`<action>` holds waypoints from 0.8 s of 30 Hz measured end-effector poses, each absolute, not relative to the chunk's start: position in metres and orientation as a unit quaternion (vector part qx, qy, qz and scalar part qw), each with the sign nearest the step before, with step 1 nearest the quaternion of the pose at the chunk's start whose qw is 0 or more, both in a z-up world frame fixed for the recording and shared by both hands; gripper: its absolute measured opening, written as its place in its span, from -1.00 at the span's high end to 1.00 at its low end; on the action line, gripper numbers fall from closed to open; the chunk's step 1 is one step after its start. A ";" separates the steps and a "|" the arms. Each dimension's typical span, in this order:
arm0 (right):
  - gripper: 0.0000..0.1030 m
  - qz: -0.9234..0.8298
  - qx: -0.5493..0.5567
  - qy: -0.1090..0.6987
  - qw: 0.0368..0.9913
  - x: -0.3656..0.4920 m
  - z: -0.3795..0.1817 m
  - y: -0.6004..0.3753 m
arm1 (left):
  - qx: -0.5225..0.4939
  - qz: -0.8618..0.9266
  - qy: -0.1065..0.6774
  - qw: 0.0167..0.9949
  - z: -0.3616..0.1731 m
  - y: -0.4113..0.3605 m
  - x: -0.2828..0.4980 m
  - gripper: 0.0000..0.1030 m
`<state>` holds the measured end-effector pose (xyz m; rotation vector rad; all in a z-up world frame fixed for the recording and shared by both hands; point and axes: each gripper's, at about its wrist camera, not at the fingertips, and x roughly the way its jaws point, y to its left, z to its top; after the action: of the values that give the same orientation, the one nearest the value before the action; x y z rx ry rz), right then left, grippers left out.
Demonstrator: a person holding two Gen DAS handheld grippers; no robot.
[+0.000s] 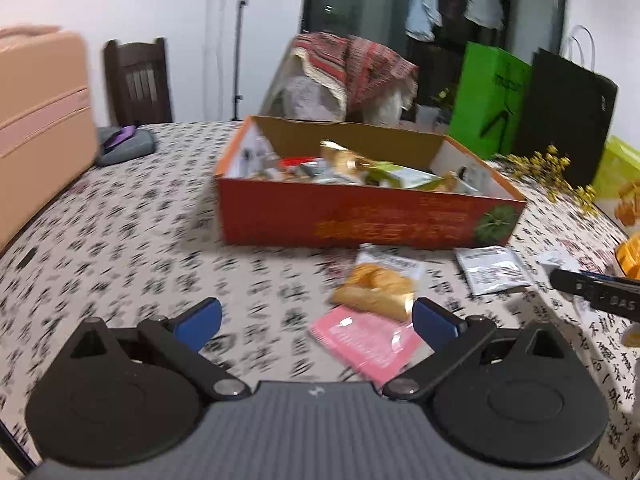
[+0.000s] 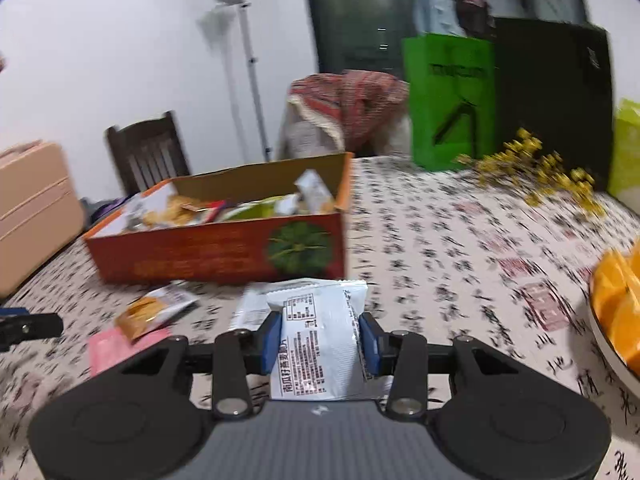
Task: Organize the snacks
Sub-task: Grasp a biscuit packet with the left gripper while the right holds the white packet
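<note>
Your right gripper (image 2: 319,344) is clamped on a white snack packet (image 2: 320,344) printed with black and red text; both blue pads press its sides and the packet stands up between them, its top edge reaching toward the box. Your left gripper (image 1: 316,320) stands wide apart with nothing between its blue fingers (image 1: 199,322), held above the tablecloth.

The orange cardboard box (image 1: 360,220) sits on the table ahead of both grippers, open at the top and already holding a heap of wrapped snacks (image 1: 360,168). Its near wall, with a green pumpkin picture at one end, stands between your held packet and the inside of the box.

Loose on the calligraphy-print tablecloth (image 1: 140,240) in front of that wall lie a yellow cracker packet (image 1: 378,284), partly overlapping a pink packet (image 1: 366,344) just beside your left gripper's right finger, and a grey-white sachet (image 1: 494,270) further right. In the right wrist view that sachet lies just behind the packet you hold.

The tip of your right gripper shows at the right edge of the left wrist view, near the sachet.

Around the table: a plate of orange slices (image 2: 616,300) at your far right, a spray of small yellow flowers (image 2: 532,172) beyond it, a green paper bag (image 2: 452,104) and a black paper bag (image 2: 556,100) upright at the back edge, a pink case (image 1: 40,128) at the left, a grey pouch (image 1: 124,144) beside it, and a dark wooden chair (image 1: 138,82) behind. Both views are motion-blurred.
</note>
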<state>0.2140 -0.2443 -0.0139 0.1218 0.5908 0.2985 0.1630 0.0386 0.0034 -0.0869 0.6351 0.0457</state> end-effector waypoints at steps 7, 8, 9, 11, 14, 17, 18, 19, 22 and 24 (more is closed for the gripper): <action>0.20 0.112 0.078 0.279 0.950 0.219 -0.026 -0.254 | -0.020 0.018 0.346 0.938 -0.008 0.004 0.215 -1.00; 0.20 0.114 0.081 0.279 0.950 0.219 -0.027 -0.255 | -0.017 0.020 0.350 0.936 -0.011 0.001 0.221 -1.00; 0.20 0.116 0.084 0.280 0.949 0.219 -0.028 -0.256 | -0.013 0.024 0.354 0.935 -0.016 -0.002 0.228 -1.00; 0.20 0.120 0.088 0.285 0.947 0.220 -0.029 -0.256 | -0.008 0.031 0.358 0.933 -0.024 -0.007 0.237 -1.00; 0.20 0.126 0.097 0.287 0.945 0.220 -0.030 -0.258 | 0.002 0.043 0.354 0.934 -0.034 -0.010 0.244 -0.99; 0.20 0.130 0.097 0.285 0.945 0.220 -0.030 -0.258 | -0.004 0.033 0.352 0.935 -0.040 -0.008 0.245 -0.55; 0.20 0.132 0.095 0.285 0.945 0.220 -0.030 -0.257 | -0.005 0.025 0.348 0.937 -0.041 -0.008 0.245 -0.46; 0.20 0.132 0.093 0.285 0.945 0.219 -0.030 -0.256 | -0.002 0.017 0.345 0.938 -0.041 -0.009 0.244 -0.27; 0.20 0.131 0.091 0.276 0.948 0.218 -0.029 -0.255 | -0.006 0.004 0.338 0.941 -0.039 -0.010 0.240 -0.09; 0.20 0.131 0.090 0.273 0.949 0.217 -0.028 -0.254 | -0.010 0.005 0.334 0.942 -0.038 -0.009 0.239 -0.01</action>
<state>0.2174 -0.2544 -0.0284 0.1825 0.5554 0.2665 0.2394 -0.0089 -0.0379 -0.0206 0.6818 0.0098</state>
